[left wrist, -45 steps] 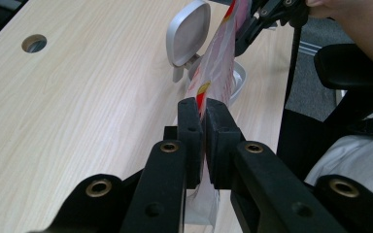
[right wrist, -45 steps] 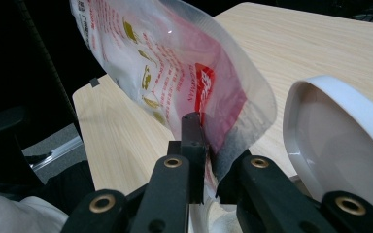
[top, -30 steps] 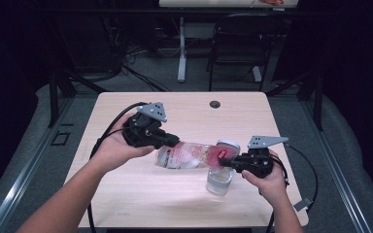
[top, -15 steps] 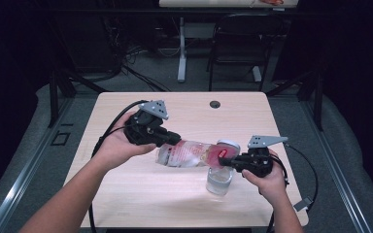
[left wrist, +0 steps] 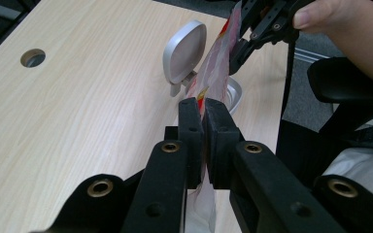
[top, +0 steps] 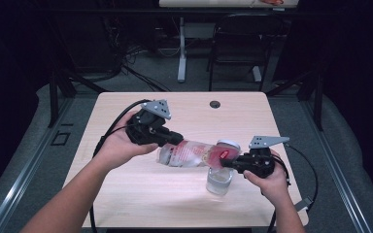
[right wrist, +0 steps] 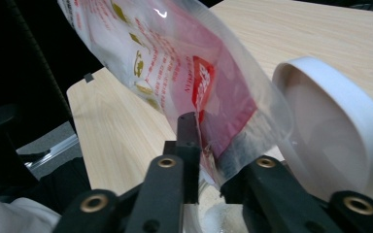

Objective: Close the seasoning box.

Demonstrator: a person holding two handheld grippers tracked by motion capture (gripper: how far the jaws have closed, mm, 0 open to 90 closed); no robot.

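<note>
A: Where does your bag [top: 190, 153] sit?

B: Above the table [top: 126, 194], tilted toward the open jar [top: 219, 181]; you're mid-pour.

A: Grips?

B: Your left gripper [left wrist: 200, 114] stays clamped on its end; your right gripper [right wrist: 209, 141], jaws just loosened, holds the mouth edge. Next, lift the left end gently.

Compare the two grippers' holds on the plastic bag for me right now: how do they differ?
The left gripper has its fingers pressed shut on the far end of the plastic bag, held high. The right gripper grips the red end, lower, above the open clear jar; its jaws have just been opening slightly, the bag between them. The left hand reaches from the table's middle, the right hand from its edge. Both hold the same tilted bag.
</note>
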